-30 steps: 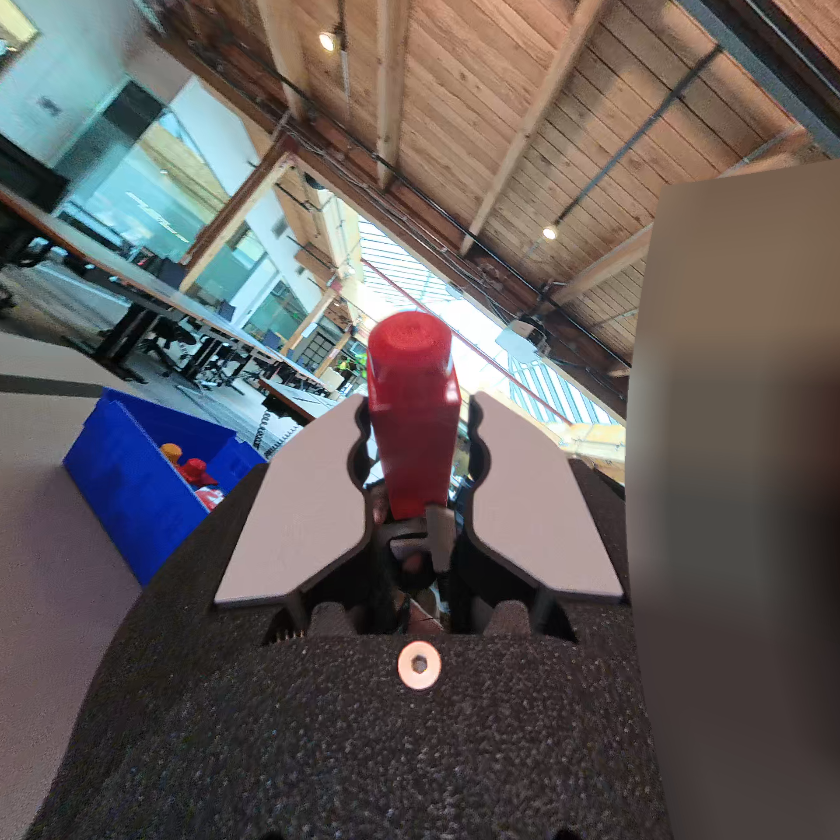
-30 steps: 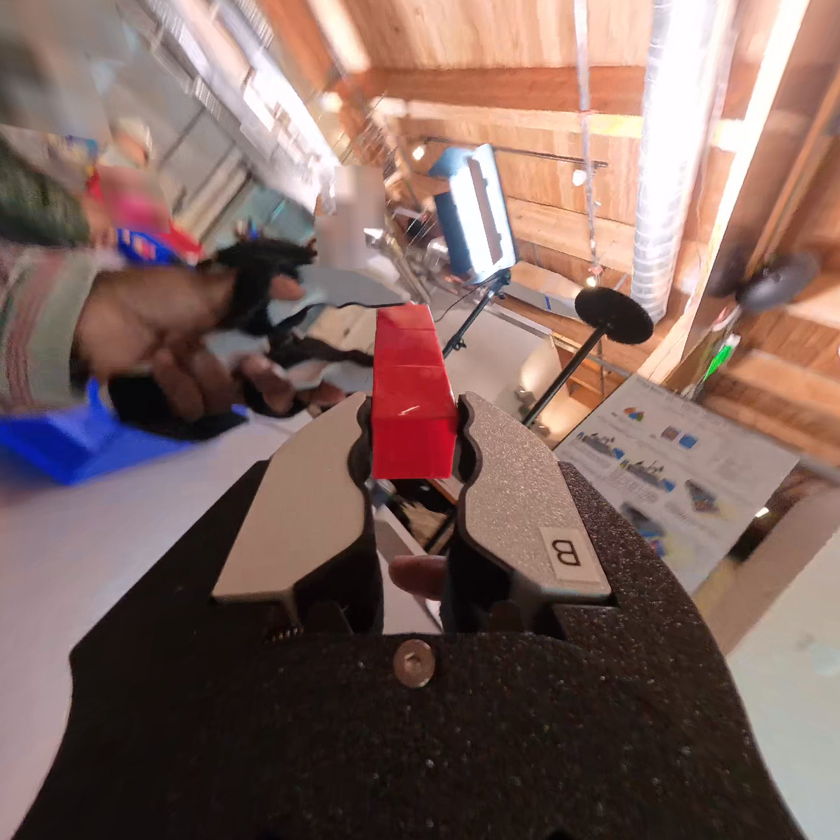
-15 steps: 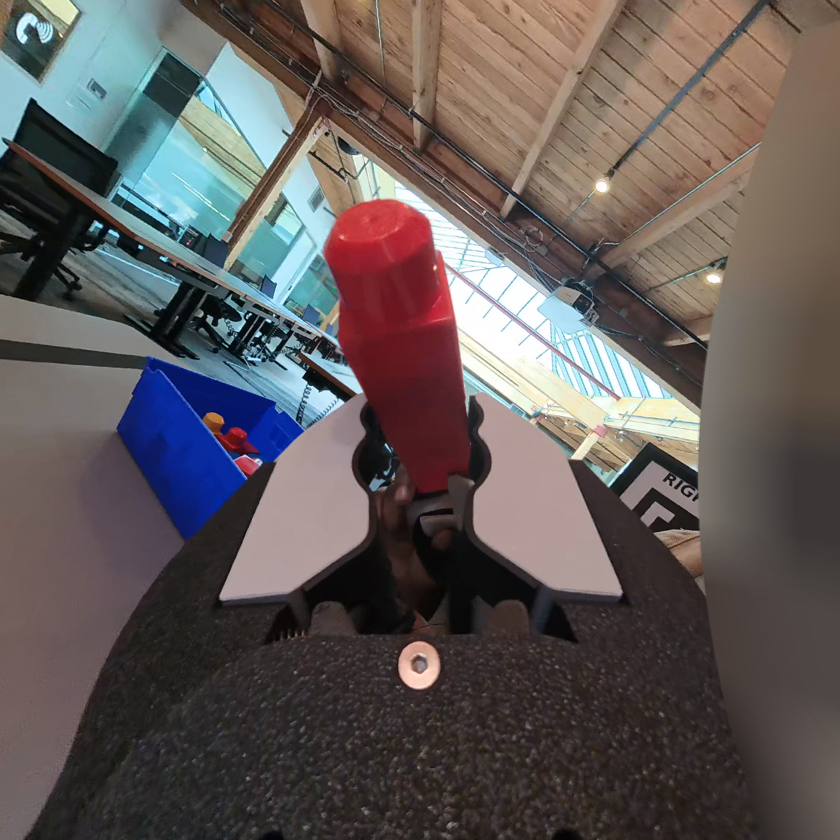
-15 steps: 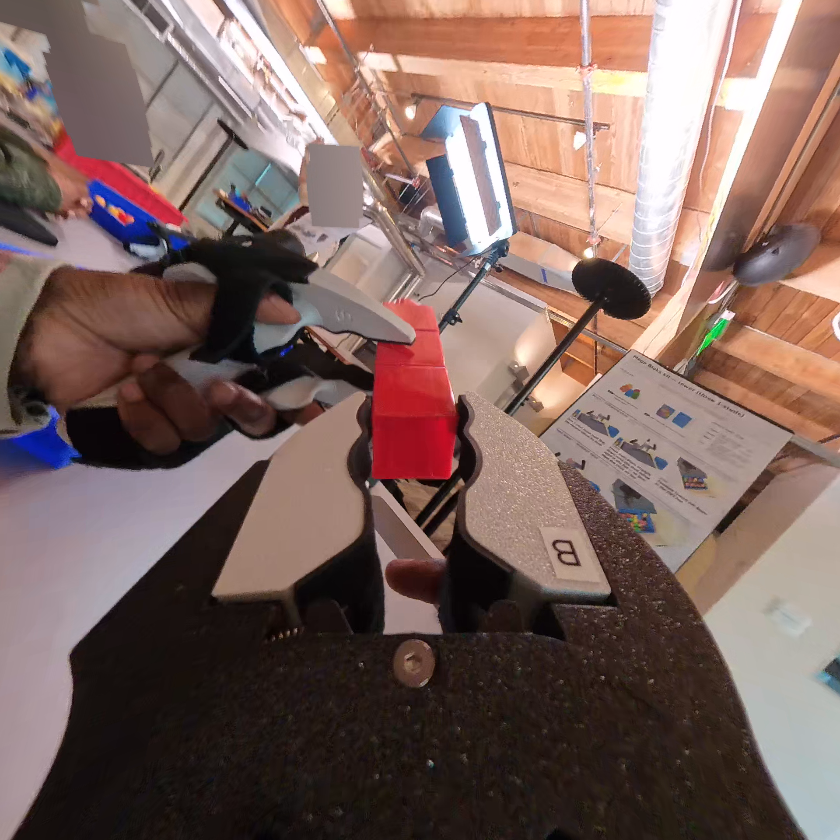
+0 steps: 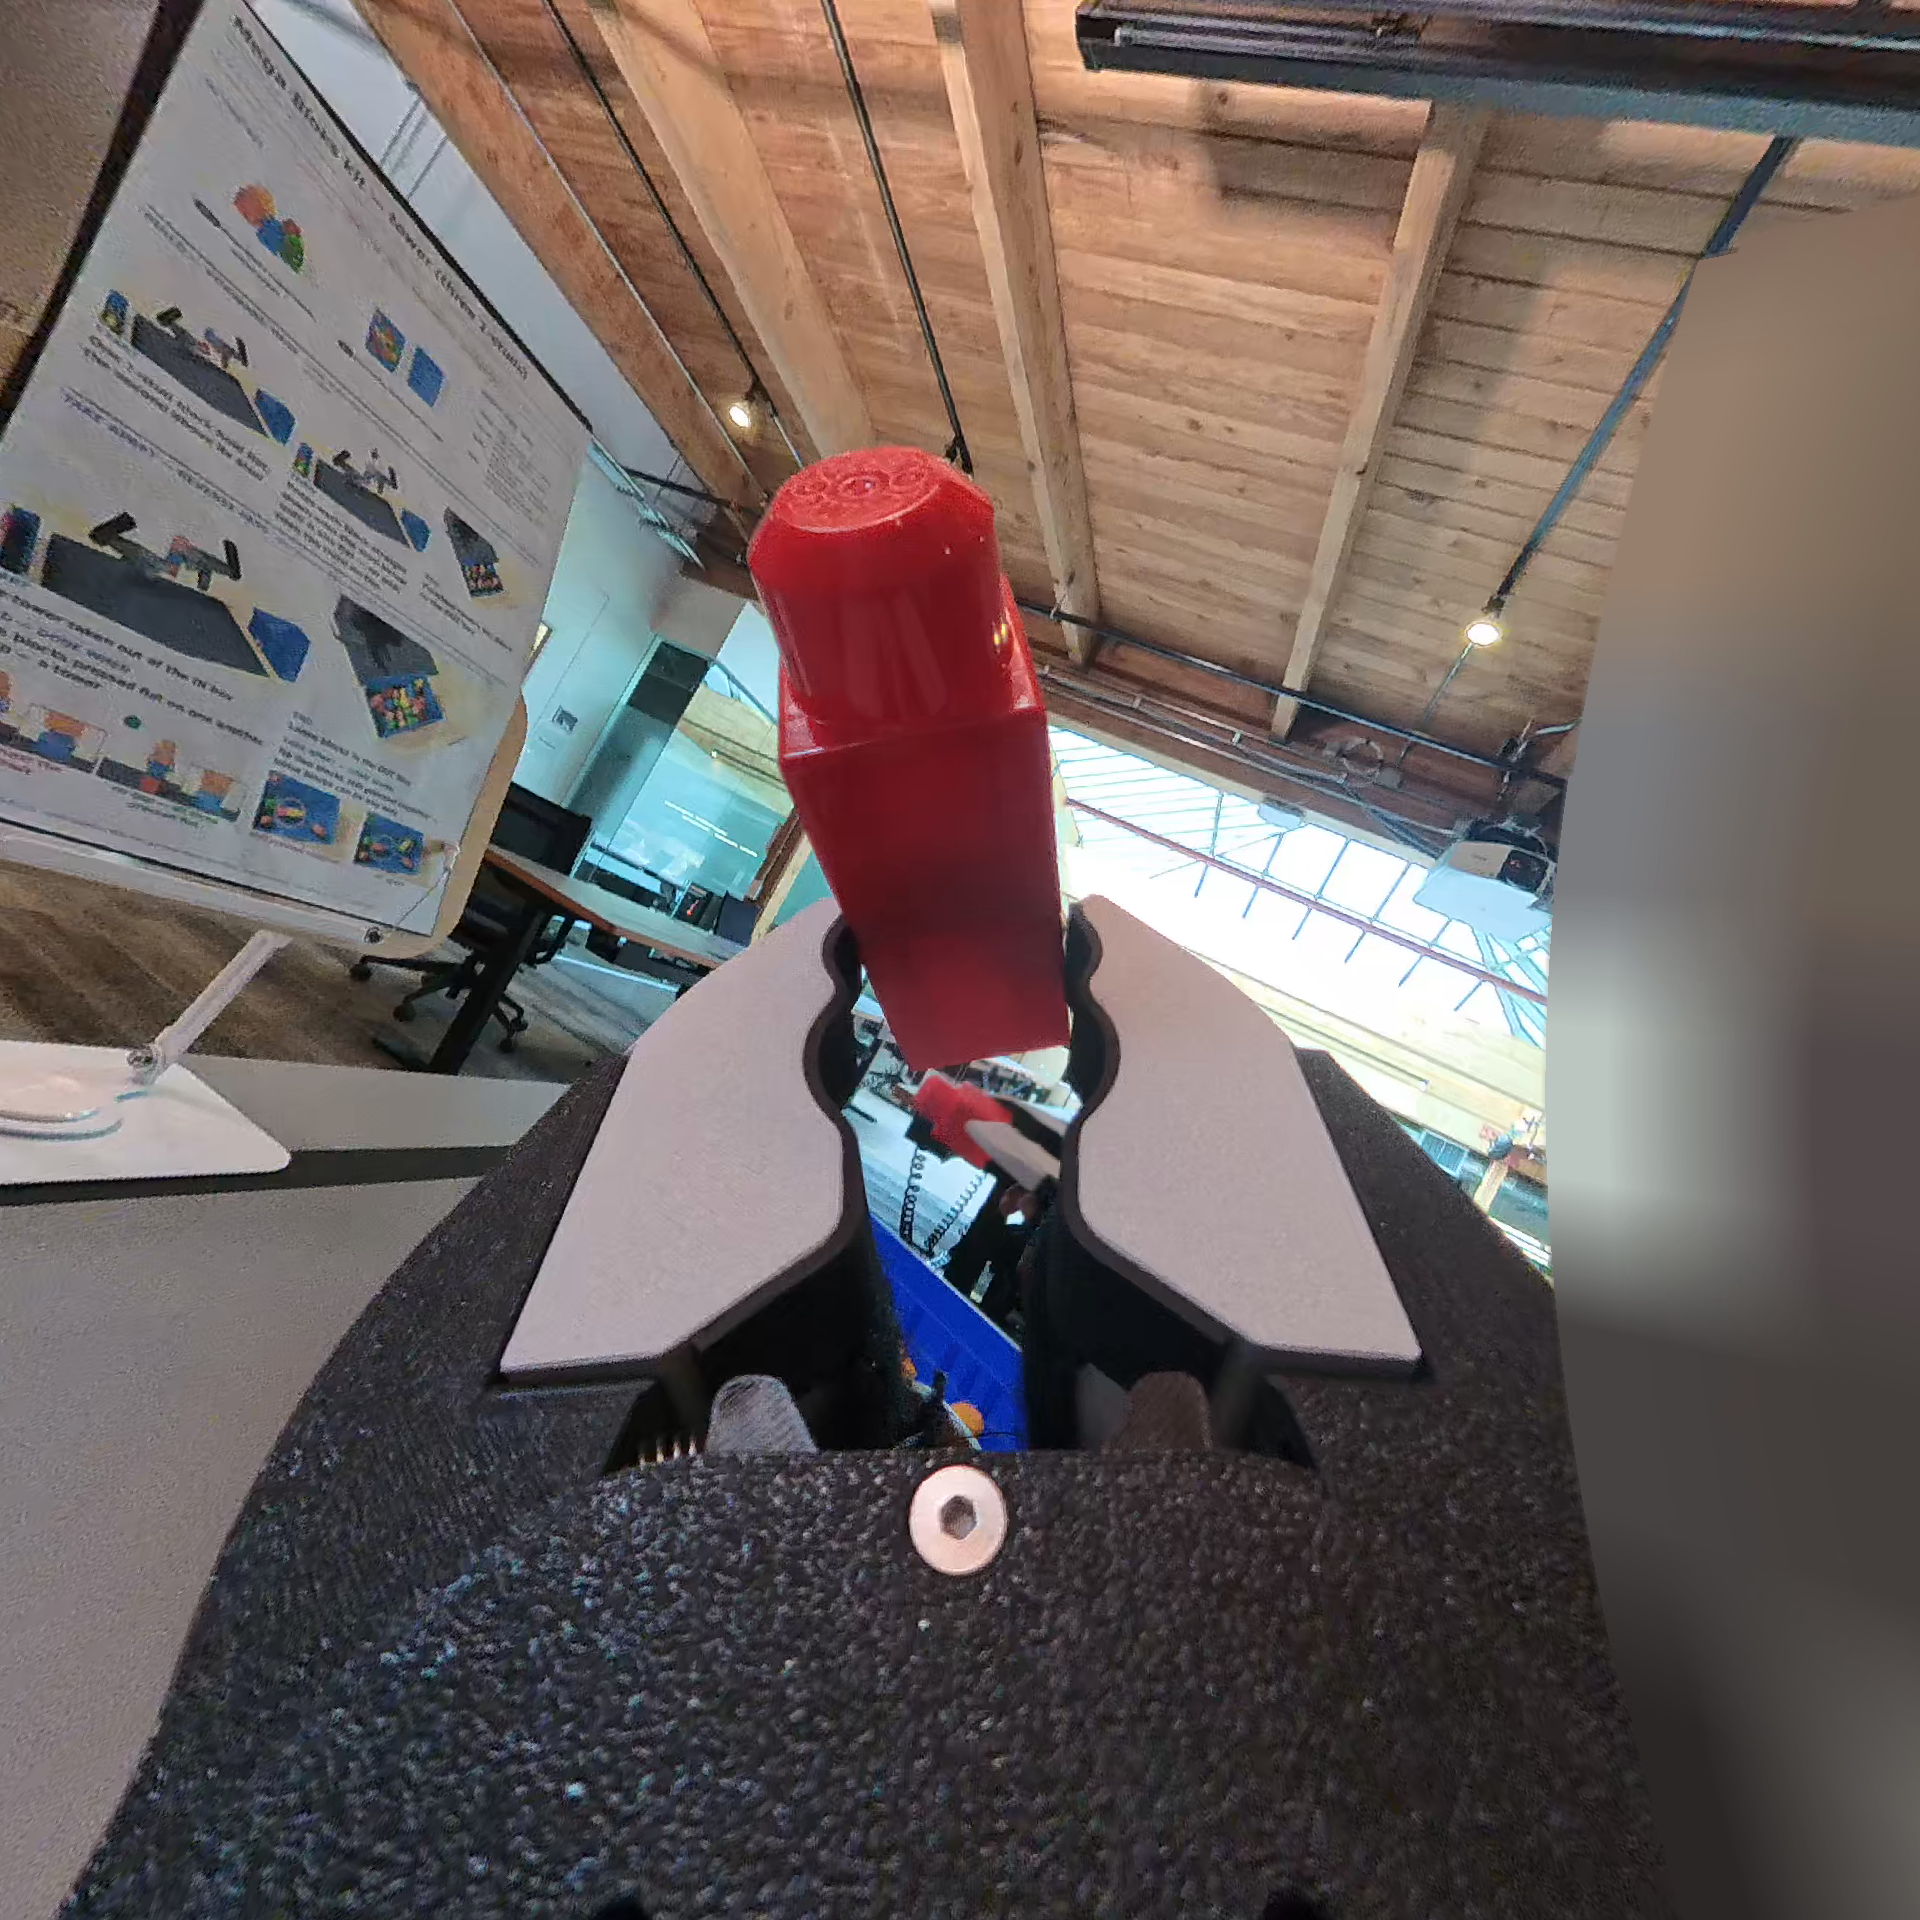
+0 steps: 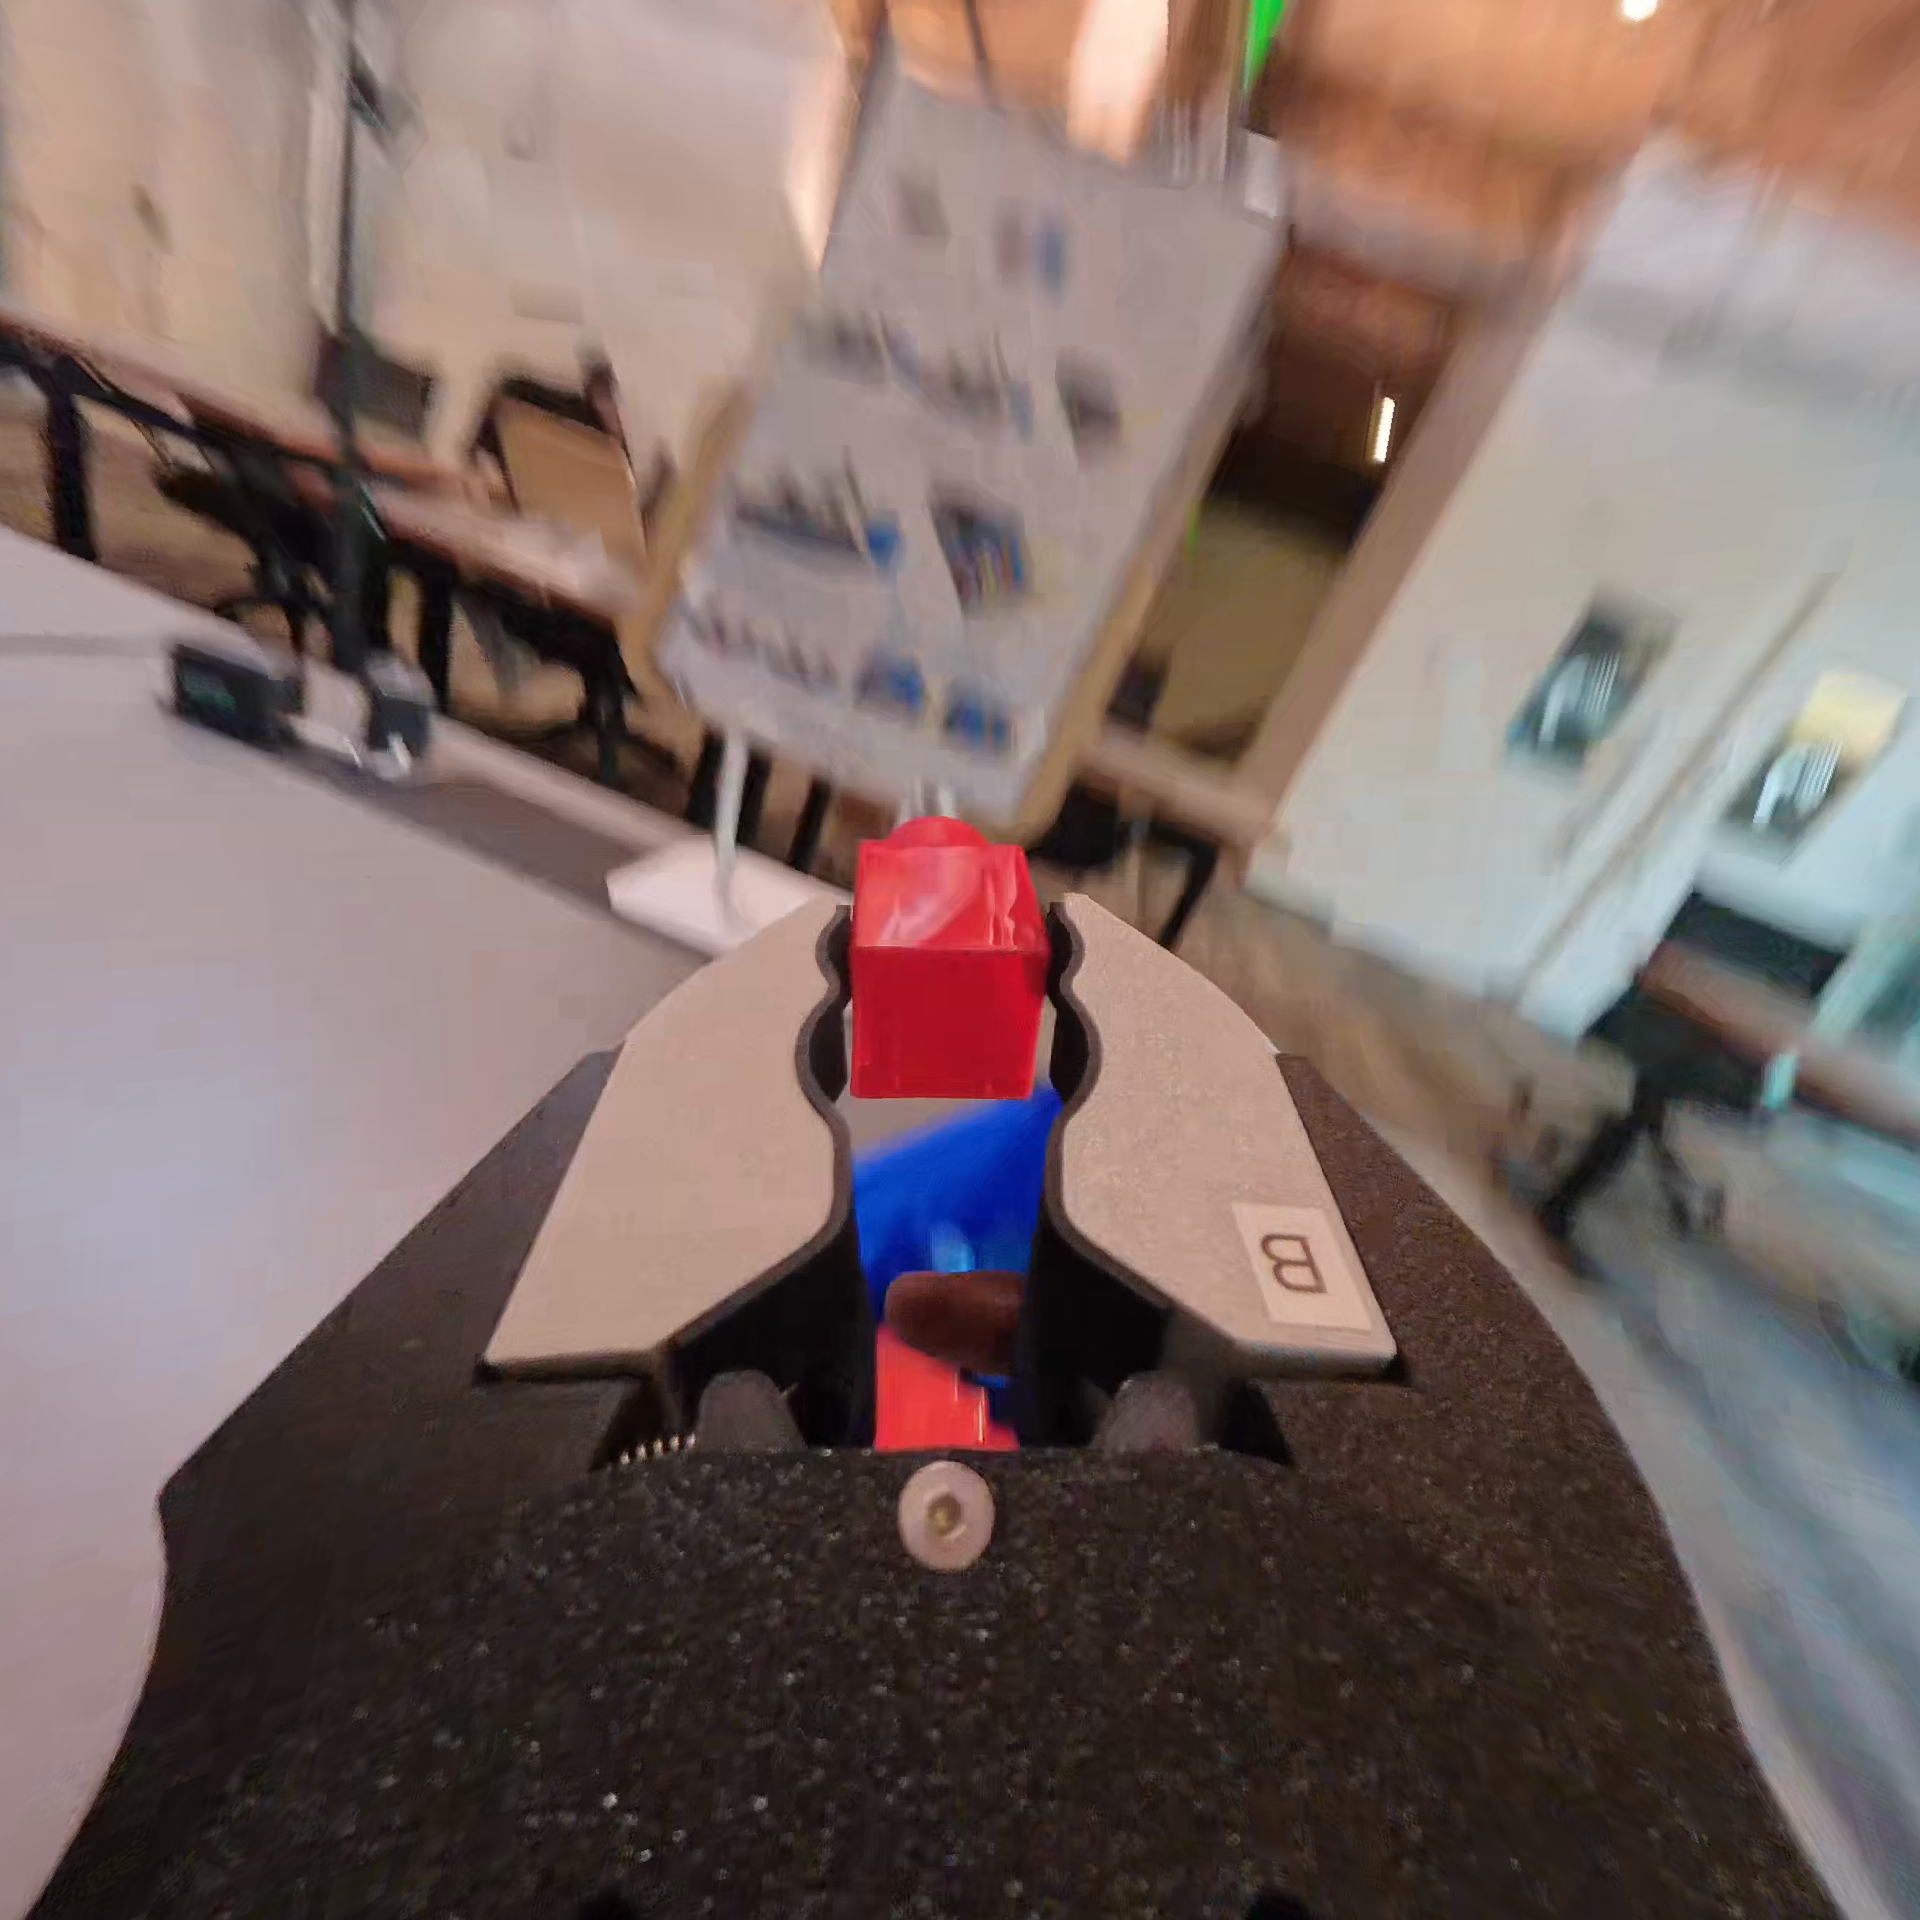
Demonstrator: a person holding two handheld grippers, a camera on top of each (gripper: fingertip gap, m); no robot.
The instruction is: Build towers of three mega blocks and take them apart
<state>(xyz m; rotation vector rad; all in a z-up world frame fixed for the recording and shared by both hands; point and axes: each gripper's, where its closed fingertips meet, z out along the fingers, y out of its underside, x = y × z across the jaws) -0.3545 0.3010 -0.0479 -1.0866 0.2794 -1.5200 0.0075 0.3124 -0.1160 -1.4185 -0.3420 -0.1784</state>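
My left gripper is shut on a red mega block, with both pads pressing its lower sides and its stud pointing up and away. My right gripper is shut on another red mega block, with its stud on the far side. In the left wrist view the right gripper and its red block show small through the gap under my block. The blue bin lies below, and it also shows in the right wrist view. Both grippers are held up off the grey table.
A poster board on a white stand is at the table's far side, and it also shows in the right wrist view. Black devices sit on the table's left. A red piece shows low between the right fingers. Office desks and chairs are beyond.
Both grippers held one joined stack of red blocks. The stack has come apart and each gripper has one red block. Both grippers have swung away, and the right wrist view is blurred by motion.
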